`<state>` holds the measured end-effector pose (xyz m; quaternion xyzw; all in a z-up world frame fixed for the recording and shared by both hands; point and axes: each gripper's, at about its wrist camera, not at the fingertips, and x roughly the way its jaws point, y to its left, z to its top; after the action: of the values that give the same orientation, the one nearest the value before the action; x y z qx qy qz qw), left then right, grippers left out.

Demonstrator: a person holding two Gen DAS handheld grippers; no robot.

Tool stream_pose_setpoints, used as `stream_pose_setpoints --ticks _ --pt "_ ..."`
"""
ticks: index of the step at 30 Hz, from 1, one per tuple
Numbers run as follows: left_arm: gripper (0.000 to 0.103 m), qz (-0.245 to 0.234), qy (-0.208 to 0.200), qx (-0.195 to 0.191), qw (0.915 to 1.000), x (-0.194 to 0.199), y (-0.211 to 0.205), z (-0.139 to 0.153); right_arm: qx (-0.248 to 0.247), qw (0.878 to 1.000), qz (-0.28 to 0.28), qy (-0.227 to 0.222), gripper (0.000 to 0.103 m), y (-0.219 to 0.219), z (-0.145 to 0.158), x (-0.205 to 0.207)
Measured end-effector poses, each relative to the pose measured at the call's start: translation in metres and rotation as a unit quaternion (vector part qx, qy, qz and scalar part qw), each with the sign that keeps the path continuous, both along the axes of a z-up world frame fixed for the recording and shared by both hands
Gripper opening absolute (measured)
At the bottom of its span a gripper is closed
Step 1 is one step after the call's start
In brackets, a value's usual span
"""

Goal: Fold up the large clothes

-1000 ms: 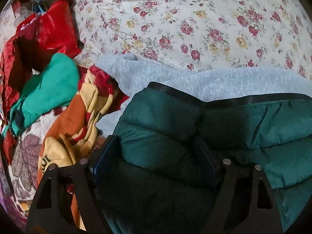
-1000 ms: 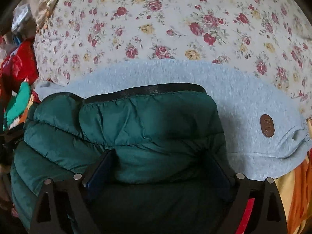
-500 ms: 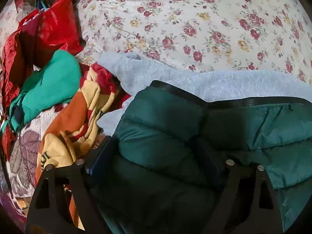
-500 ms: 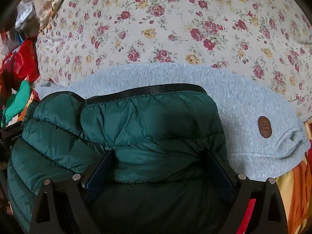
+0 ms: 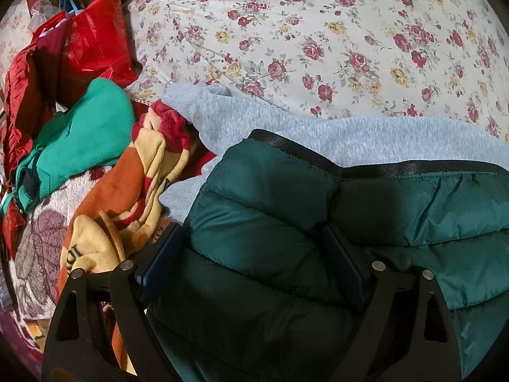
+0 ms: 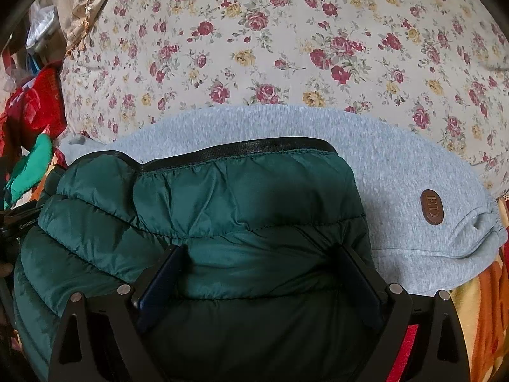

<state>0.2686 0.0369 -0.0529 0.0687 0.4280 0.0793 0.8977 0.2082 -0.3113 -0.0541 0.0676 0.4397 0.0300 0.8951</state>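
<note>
A dark green quilted puffer jacket (image 5: 397,210) with a black hem band lies folded on a light grey sweatshirt (image 5: 318,140). My left gripper (image 5: 251,232) stands with jaws wide apart, the jacket's left part bulging between the fingers (image 5: 162,254). My right gripper (image 6: 261,251) is likewise wide apart over the jacket's (image 6: 222,203) right part. The grey sweatshirt (image 6: 397,165) with a brown oval patch (image 6: 431,207) sticks out beyond and right of the jacket. Whether either gripper pinches fabric is unclear.
Everything rests on a floral bedsheet (image 5: 318,31). At the left lie a teal garment (image 5: 86,137), an orange-yellow-red blanket (image 5: 127,191) and red bags (image 5: 89,41). Orange blanket also shows at the right in the right wrist view (image 6: 486,302).
Both views have shifted slightly: the jacket and sweatshirt sit a little lower and the clutter at the left has slid right. The jaws have kept the same width.
</note>
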Motion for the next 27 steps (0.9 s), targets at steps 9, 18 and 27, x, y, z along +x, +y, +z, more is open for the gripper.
stream_pose_setpoints --ticks 9,18,27 --pt "0.089 0.001 0.001 -0.003 1.0 0.0003 0.0009 0.0002 0.002 1.0 0.0 -0.002 0.096 -0.001 0.0002 -0.0018" --pt "0.09 0.003 0.003 -0.008 1.0 0.0003 0.0026 -0.0001 0.002 1.0 0.0 -0.003 0.096 -0.0005 0.0 -0.0021" --pt "0.09 0.004 0.004 -0.018 0.9998 0.0003 0.0042 -0.0002 0.003 1.0 0.0 -0.003 0.096 0.0001 0.0003 -0.0022"
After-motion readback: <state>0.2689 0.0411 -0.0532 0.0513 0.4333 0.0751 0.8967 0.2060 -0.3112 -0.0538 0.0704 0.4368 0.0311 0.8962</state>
